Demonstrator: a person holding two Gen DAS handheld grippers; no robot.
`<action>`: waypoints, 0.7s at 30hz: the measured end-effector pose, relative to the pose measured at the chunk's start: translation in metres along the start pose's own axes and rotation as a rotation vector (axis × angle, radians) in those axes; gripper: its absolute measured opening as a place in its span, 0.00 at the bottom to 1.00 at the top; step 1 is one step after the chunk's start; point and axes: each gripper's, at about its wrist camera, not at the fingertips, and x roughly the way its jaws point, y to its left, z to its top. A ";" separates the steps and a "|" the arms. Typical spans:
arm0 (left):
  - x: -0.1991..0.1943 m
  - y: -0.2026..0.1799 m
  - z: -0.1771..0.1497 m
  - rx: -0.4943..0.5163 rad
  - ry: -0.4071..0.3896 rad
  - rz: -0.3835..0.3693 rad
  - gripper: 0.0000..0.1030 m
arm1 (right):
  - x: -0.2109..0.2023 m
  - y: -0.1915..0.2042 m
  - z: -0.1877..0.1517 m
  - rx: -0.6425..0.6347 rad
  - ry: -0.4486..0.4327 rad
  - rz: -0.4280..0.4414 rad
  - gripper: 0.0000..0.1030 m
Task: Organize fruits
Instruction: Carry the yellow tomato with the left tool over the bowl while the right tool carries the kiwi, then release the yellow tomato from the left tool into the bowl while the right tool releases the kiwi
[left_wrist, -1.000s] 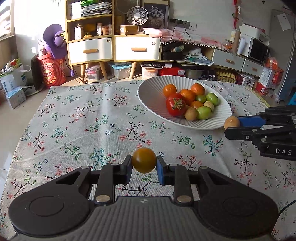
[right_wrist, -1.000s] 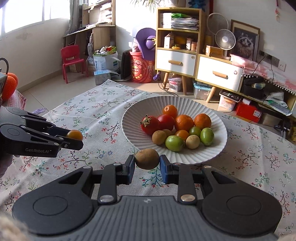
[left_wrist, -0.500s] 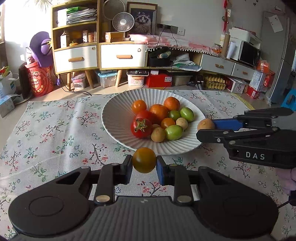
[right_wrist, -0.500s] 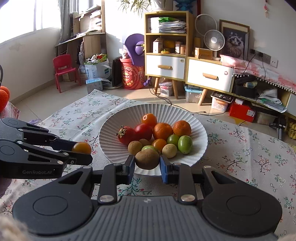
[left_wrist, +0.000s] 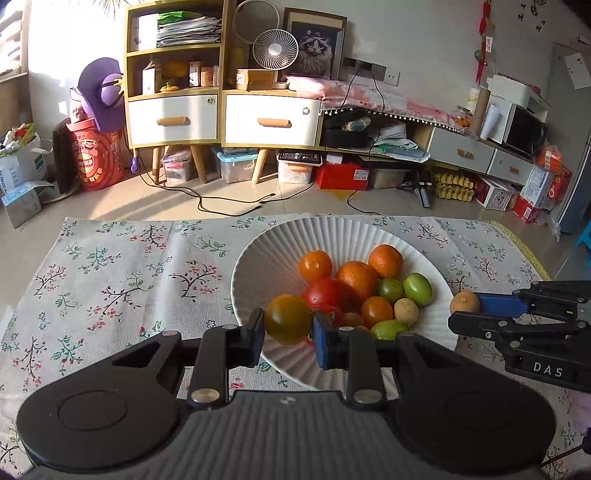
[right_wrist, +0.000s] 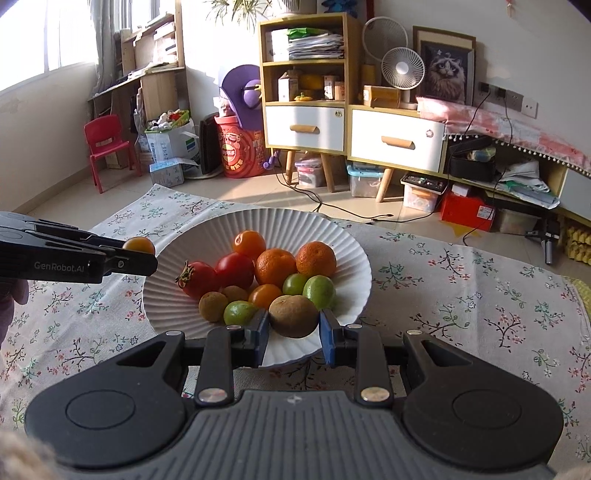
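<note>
- Sunlit clutter of shelves and drawers backs a desk (left_wrist: 110, 280) under a flowered cloth.
- White ribbed plate (right_wrist: 295, 225) sits mid-desk, heaped with oranges, tomatoes and green fruit.
- Left hand-held gripper (left_wrist: 288, 325) is clamped on a round yellow-orange tomato (left_wrist: 289, 318), hanging over the plate's near-left rim; the pile lies just ahead and right.
- Right hand-held gripper (right_wrist: 293, 325) pinches a brown, kiwi-like fruit (right_wrist: 293, 316), probably over the plate's near edge, roughly as close.
</note>
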 end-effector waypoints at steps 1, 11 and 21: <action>0.004 0.000 0.003 -0.009 0.002 -0.009 0.15 | 0.001 -0.001 -0.001 0.000 0.003 -0.002 0.26; 0.042 0.006 0.016 -0.097 0.052 -0.028 0.15 | 0.004 -0.001 -0.006 -0.005 0.029 0.003 0.26; 0.049 0.006 0.015 -0.085 0.059 -0.020 0.16 | 0.006 -0.001 -0.006 -0.013 0.029 0.005 0.26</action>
